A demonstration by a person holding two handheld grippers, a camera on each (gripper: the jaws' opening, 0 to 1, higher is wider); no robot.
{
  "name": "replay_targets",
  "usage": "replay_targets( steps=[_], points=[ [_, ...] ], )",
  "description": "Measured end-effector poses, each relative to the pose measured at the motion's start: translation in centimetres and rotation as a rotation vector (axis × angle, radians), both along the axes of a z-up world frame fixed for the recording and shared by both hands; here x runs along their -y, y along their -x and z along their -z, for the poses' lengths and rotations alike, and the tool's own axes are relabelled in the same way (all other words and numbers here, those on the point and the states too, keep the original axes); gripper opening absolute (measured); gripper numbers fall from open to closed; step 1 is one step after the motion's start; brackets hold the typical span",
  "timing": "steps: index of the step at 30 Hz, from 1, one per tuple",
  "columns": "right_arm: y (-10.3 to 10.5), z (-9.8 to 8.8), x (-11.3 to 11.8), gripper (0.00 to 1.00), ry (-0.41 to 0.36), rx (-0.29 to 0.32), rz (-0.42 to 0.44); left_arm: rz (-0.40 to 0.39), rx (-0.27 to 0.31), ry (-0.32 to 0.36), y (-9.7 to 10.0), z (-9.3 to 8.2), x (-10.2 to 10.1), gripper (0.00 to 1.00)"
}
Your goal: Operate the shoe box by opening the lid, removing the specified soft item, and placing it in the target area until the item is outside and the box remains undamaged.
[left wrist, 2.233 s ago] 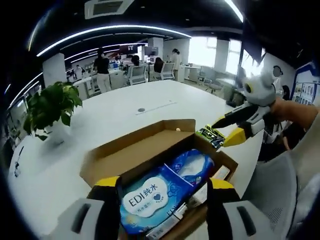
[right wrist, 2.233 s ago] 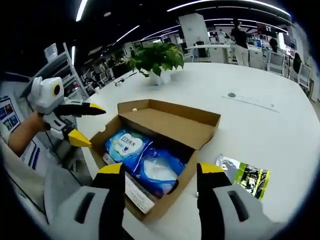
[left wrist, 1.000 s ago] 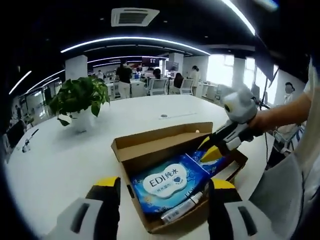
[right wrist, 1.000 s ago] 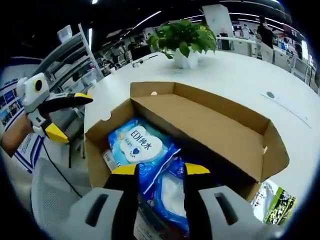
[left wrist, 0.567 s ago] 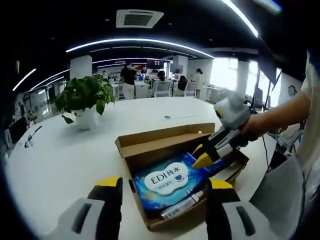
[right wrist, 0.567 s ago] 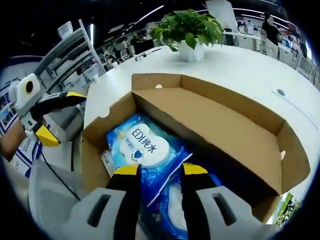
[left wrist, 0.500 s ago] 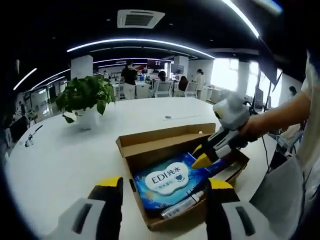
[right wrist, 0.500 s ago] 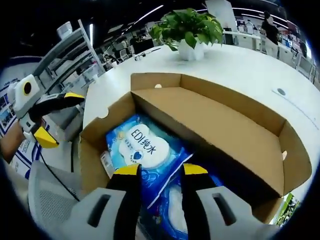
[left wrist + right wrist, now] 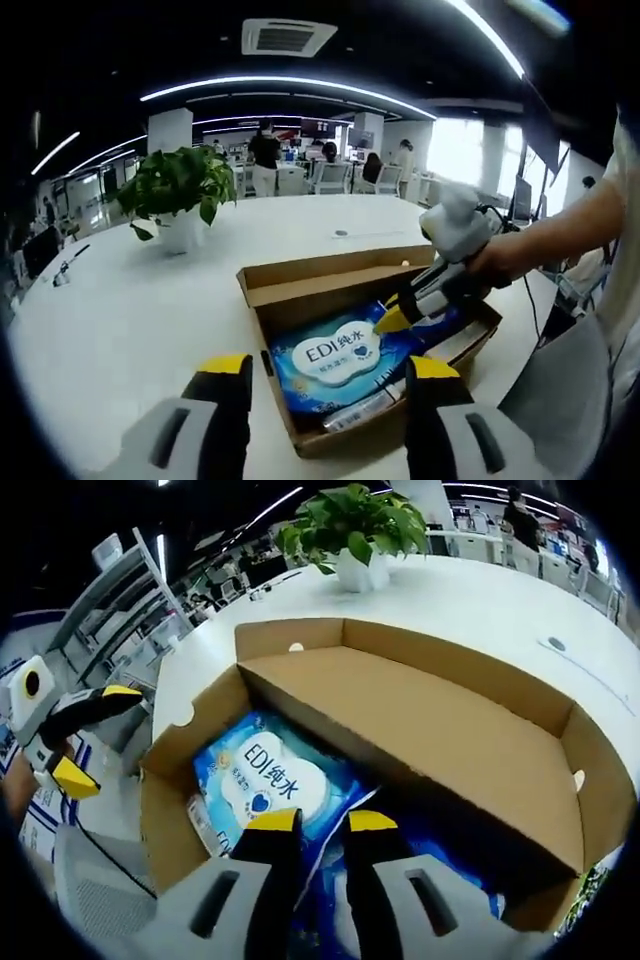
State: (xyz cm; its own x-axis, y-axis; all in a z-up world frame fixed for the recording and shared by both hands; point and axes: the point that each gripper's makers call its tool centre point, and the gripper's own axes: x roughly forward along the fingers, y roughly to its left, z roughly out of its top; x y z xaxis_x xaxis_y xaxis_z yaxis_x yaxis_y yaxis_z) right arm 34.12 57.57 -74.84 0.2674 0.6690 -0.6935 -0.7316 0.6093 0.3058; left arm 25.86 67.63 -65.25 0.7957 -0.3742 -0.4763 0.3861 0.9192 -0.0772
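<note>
Wipes pack, blue, lying in the open shoe box on the white tabletop: right gripper is closing narrowly on its edge, likely needing a firm pinch and straight lift clear of cardboard walls, while left gripper is hovering released nearby.

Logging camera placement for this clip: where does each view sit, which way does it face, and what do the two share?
Left gripper view: rides the left gripper, held back over the white table, facing the open shoe box; the right gripper and the person's forearm reach in.
Right gripper view: rides the right gripper, low over the box, jaws nearly together on the edge of a blue wipes pack; the left gripper shows.
Shared: box, wipes pack, potted plant.
</note>
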Motion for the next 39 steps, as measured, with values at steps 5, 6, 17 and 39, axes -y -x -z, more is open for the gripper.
replay_targets(
  steps=[5,6,17,39],
  points=[
    [-0.1,0.0,0.6,0.02,0.029,0.038,-0.009,-0.006,-0.006,-0.011,0.1,0.2,-0.1,0.61],
    [0.0,-0.2,0.7,0.02,0.024,0.032,0.003,-0.007,-0.007,-0.011,0.1,0.2,-0.1,0.60],
    [0.5,-1.8,1.1,0.00,0.018,0.104,-0.001,-0.005,-0.013,-0.028,0.3,0.3,0.2,0.57],
    [0.2,-4.3,5.8,0.00,-0.011,0.152,0.168,0.049,-0.071,-0.072,-0.9,1.2,1.9,0.45]
  ],
)
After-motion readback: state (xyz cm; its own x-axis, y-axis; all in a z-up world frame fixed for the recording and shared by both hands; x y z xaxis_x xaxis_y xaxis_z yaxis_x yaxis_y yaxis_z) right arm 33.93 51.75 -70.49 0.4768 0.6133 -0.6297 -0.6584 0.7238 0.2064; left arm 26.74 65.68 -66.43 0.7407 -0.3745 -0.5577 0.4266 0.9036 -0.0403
